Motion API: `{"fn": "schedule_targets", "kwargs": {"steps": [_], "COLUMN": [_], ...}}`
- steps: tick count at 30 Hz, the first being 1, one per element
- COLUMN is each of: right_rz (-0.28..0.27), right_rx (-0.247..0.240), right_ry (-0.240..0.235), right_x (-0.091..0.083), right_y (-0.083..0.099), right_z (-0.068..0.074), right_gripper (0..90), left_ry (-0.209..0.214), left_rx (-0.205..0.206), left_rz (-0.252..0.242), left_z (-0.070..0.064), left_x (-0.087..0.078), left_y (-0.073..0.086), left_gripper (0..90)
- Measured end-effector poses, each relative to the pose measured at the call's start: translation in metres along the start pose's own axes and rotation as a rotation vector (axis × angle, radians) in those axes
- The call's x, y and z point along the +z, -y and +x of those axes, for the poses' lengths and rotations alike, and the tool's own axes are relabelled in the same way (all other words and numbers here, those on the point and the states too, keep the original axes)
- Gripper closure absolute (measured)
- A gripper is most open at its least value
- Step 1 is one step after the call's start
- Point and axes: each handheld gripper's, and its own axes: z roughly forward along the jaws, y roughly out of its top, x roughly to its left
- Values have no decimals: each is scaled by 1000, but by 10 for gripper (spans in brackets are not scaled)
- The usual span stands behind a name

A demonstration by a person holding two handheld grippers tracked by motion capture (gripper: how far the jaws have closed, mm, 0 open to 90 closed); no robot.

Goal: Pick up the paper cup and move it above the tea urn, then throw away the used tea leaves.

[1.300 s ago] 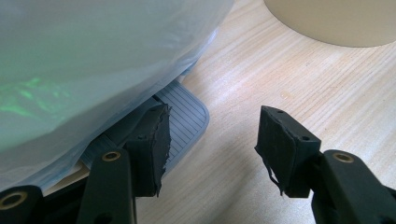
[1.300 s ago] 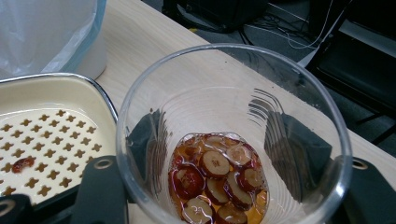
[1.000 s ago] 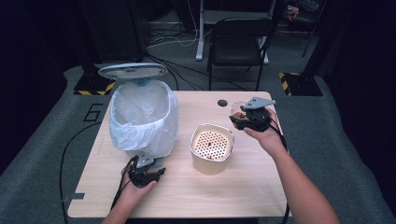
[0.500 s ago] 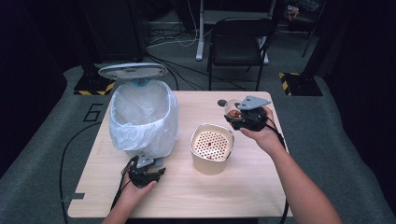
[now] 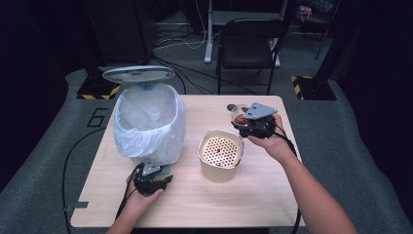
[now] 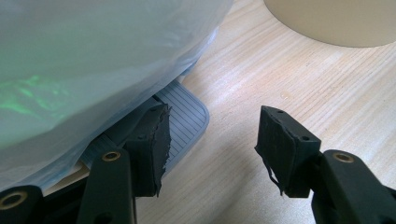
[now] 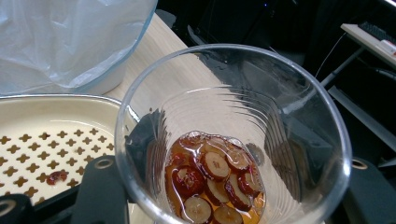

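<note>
1. Over the last second we see the right gripper point(image 5: 247, 122) carry its clear plastic cup point(image 5: 238, 114) from the table's 2 o'clock area inward, toward the cream strainer pot point(image 5: 220, 155). The cup now hangs just off the pot's 1 o'clock rim, above the table point(image 5: 272, 195). We judge this to be the approach to a pour, with the draining itself not yet begun.

2. The right gripper's jaws are clamped on the cup's wall, one on each side, as the right gripper view shows. The cup point(image 7: 233, 135) holds sliced red dates point(image 7: 215, 182) in amber liquid.

3. The left gripper point(image 5: 152, 179) has not shifted. It sits at the table's 7 o'clock, and its jaws stand apart with nothing between them. In the left gripper view one jaw pad lies over the ribbed grey foot pedal point(image 6: 184, 119) of the bin point(image 5: 146, 122). We cannot tell whether it presses down.

4. Materials: the cup is thin, glossy and round. The pot is matte cream with a perforated insert point(image 7: 42, 140) of small cross-shaped holes, and one red scrap point(image 7: 57, 177) lies on it. The bin wears a crinkled translucent liner point(image 6: 93, 60), and its lid point(image 5: 138, 74) stands raised. The table is pale wood grain.
</note>
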Motion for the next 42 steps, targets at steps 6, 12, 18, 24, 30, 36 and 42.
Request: {"fn": "schedule_targets", "kwargs": {"steps": [6,12,18,24,30,36,42], "right_rz": [-9,-3,-13,-4,0,7,12], "right_rx": [-77,-138,-226,-312,-338,-356,-393], "right_ry": [0,-15,-10,13,22,22,28], "right_x": [1,5,4,5,5,3,1], "right_y": [-6,-8,-8,-8,-8,-8,-13], "right_z": [10,20,28,37,40,41,44], "right_gripper": [387,391,392,393,394,395,397], "left_ry": [2,-1,-1,0,-1,-2,-1], "left_rx": [-2,1,-1,0,0,3,-1], "left_rz": [1,1,0,0,0,0,0], "left_z": [0,0,0,0,0,0,0], "left_x": [0,0,0,0,0,0,0], "left_y": [0,0,0,0,0,0,0], "left_gripper": [442,442,442,442,442,442,442]}}
